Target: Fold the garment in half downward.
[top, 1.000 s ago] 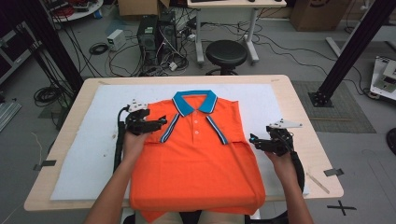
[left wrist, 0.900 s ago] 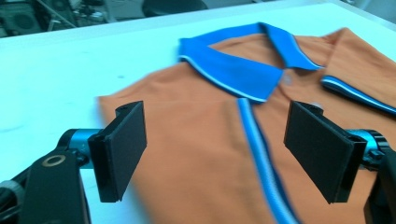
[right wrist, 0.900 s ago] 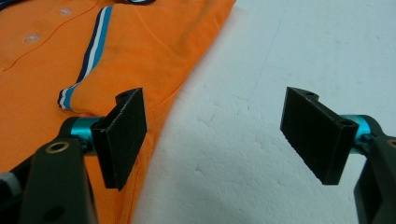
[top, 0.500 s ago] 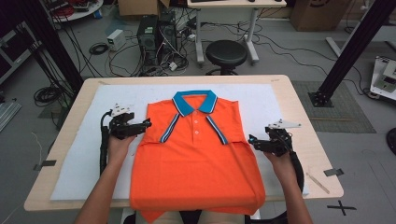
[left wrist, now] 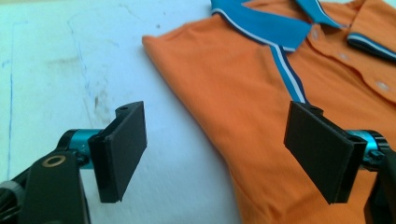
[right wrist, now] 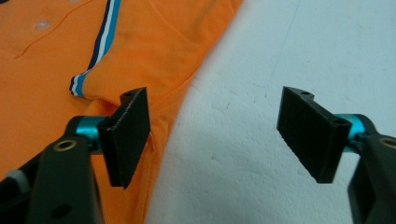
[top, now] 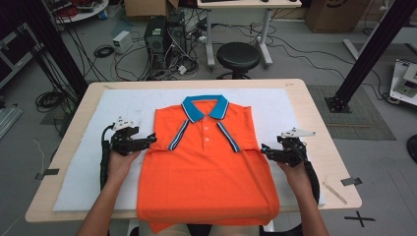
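An orange polo shirt (top: 206, 172) with a blue collar (top: 205, 108) lies flat on the white sheet (top: 74, 187), sleeves folded in. My left gripper (top: 147, 141) is at the shirt's left edge, level with the chest. In the left gripper view its jaws (left wrist: 215, 140) stand open, and the shirt (left wrist: 261, 84) edge runs between them. My right gripper (top: 265, 150) is at the shirt's right edge. In the right gripper view it (right wrist: 215, 126) is open and has just been closing a little. One jaw is over the shirt (right wrist: 140, 42) hem, the other over bare sheet.
The wooden table (top: 324, 123) carries the sheet, with bare white margins on both sides of the shirt. Beyond the far edge stand a black stool (top: 238, 56), computer boxes and floor cables. Black frame posts rise at the far left and right.
My left gripper has moved left, off the shirt's chest to its left edge, and slightly toward the person. The right hand has stayed in place.
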A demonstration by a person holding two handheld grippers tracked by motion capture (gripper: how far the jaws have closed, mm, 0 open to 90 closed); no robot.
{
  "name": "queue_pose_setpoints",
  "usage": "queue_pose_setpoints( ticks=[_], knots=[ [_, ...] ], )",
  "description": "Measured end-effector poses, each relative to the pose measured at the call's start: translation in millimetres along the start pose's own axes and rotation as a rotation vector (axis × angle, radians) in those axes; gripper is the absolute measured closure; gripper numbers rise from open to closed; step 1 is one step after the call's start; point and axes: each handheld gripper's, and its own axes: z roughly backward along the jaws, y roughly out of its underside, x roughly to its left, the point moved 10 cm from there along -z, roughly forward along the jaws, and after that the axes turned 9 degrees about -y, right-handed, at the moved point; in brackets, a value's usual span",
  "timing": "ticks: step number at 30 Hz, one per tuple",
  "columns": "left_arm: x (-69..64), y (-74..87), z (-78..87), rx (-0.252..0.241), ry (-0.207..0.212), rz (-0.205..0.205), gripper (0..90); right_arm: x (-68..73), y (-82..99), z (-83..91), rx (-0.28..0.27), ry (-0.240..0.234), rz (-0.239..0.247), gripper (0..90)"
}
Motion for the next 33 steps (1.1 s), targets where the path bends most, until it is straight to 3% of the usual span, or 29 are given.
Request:
queue_pose_setpoints(
  ticks=[5,6,9,14,18,19,20,21,22,26,28,30,33],
  knots=[
    [-6.7,20.4,14.0,0.052,0.026,0.001,21.4,3.9,4.4,1.6,0.012,-0.012,-0.001,37.7],
    [-7.3,24.0,17.0,0.062,0.028,0.001,22.8,5.8,6.5,1.1,0.027,-0.024,0.014,46.1],
    [-11.4,38.6,26.7,0.113,0.044,0.021,26.0,11.0,10.3,0.2,0.054,-0.049,0.014,58.2],
    [-18.4,48.8,35.5,0.147,0.05,0.007,34.7,21.6,17.6,-0.7,0.09,-0.082,0.027,63.6],
    [-21.8,54.4,38.2,0.157,0.038,-0.017,39.3,22.5,26.1,-9.7,0.143,-0.068,0.039,66.0],
    [-22.3,55.1,37.7,0.158,0.037,-0.016,39.3,22.5,26.1,-9.7,0.143,-0.068,0.039,73.3],
    [-22.5,55.6,37.4,0.156,0.035,-0.015,39.4,20.6,27.2,-9.8,0.151,-0.034,0.076,88.4],
    [-22.8,55.4,37.4,0.152,0.032,-0.015,39.4,20.6,27.2,-9.8,0.151,-0.034,0.076,88.4],
    [-23.0,55.8,37.9,0.153,0.028,-0.018,39.5,12.1,25.3,-4.2,0.154,0.061,0.114,88.6],
    [-23.8,56.6,38.8,0.15,0.027,-0.02,39.6,9.1,29.1,-2.9,0.14,0.043,0.073,86.9],
    [-24.2,56.9,39.2,0.15,0.027,-0.017,39.5,10.0,29.0,-2.9,0.133,0.038,0.067,81.9],
    [-25.1,57.9,40.8,0.15,0.028,-0.018,39.5,10.7,24.7,2.2,0.094,0.037,0.04,70.1],
    [-27.4,60.6,44.8,0.149,0.029,-0.02,39.5,12.2,23.8,8.0,0.073,0.032,0.028,68.0]
  ],
)
